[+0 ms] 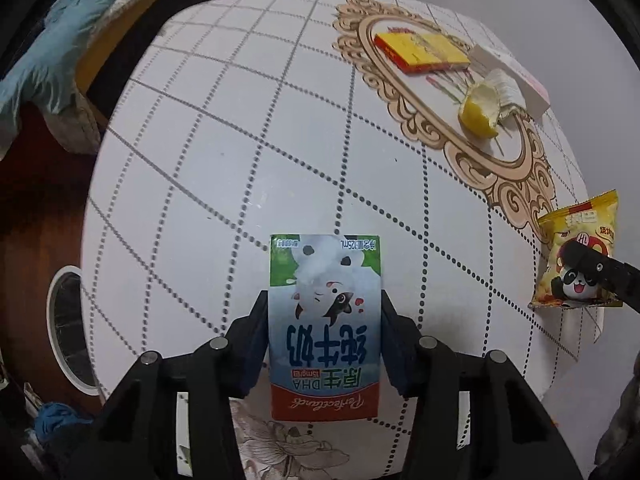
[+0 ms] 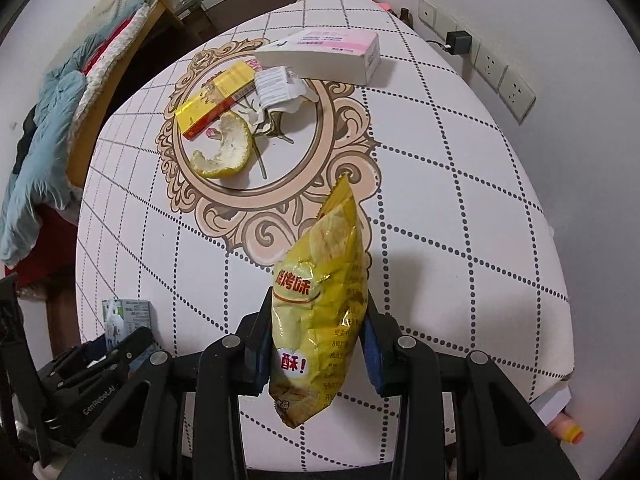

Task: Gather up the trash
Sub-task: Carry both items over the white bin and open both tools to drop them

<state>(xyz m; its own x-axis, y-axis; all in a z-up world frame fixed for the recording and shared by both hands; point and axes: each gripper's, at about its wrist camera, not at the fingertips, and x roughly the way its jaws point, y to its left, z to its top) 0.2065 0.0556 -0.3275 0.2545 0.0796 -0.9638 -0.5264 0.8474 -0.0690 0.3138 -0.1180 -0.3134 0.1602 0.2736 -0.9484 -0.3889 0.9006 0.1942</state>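
Note:
My left gripper (image 1: pixel 324 308) is shut on a small milk carton (image 1: pixel 324 320) with a cow picture, held above the white checked table (image 1: pixel 200 160). My right gripper (image 2: pixel 316 320) is shut on a yellow snack bag (image 2: pixel 320 300) and holds it upright over the table. The bag and the right gripper's finger also show in the left wrist view (image 1: pixel 576 256). The carton (image 2: pixel 128 316) and the left gripper show at the lower left of the right wrist view. On the table's ornate print lie a citrus peel (image 2: pixel 224 148), a yellow and red box (image 2: pixel 216 98), a crumpled paper (image 2: pixel 276 88) and a long white box (image 2: pixel 320 56).
A round white bin opening (image 1: pixel 70 324) sits on the floor left of the table. A bed with blue and red bedding (image 2: pixel 60 120) stands to the far left. Wall sockets with a plugged charger (image 2: pixel 460 44) line the right wall.

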